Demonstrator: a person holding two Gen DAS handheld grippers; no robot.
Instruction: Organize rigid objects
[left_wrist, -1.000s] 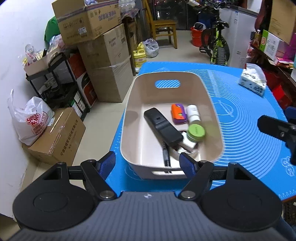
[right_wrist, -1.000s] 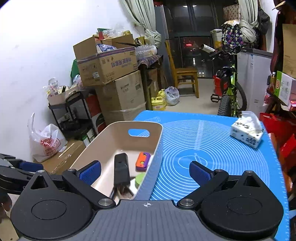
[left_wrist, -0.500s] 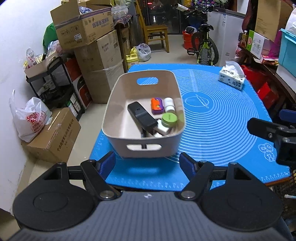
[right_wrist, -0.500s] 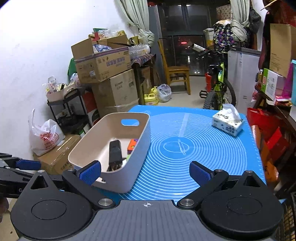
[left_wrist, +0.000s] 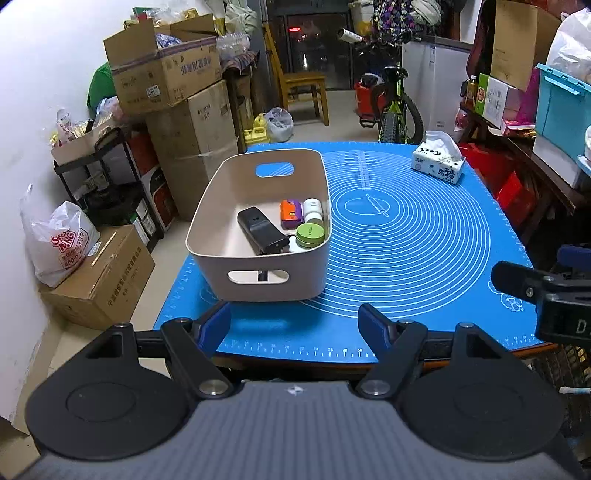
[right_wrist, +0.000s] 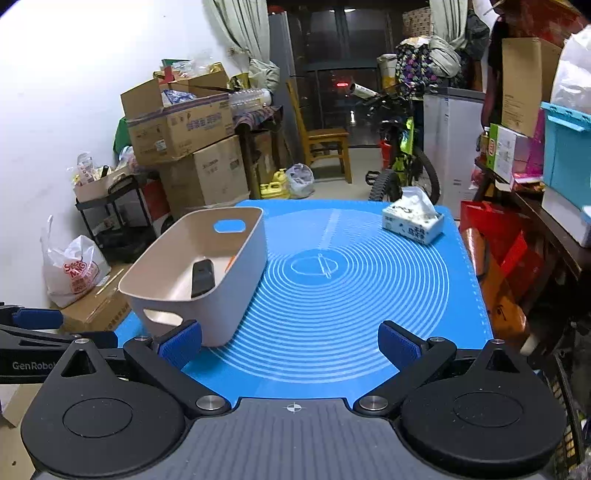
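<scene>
- The left gripper (left_wrist: 294, 325) has pulled back from over the bin to just off the near table edge; its jaws stand wide apart with nothing between them.
- The right gripper (right_wrist: 290, 345) has drawn back alongside it, jaws equally wide and empty, above the near part of the blue silicone mat (right_wrist: 343, 295).
- The beige storage bin (left_wrist: 258, 273) sits where it was on the mat's left side, now well ahead of both grippers.
- Inside it lie the black case (left_wrist: 261, 229), the orange-and-purple toy (left_wrist: 290, 212), the white bottle (left_wrist: 313, 208) and the green-lidded jar (left_wrist: 310, 234), bunched against the right wall.
- The rest of the mat carries only the tissue pack (left_wrist: 438, 162) at the far right corner, so the sorting looks finished.
</scene>
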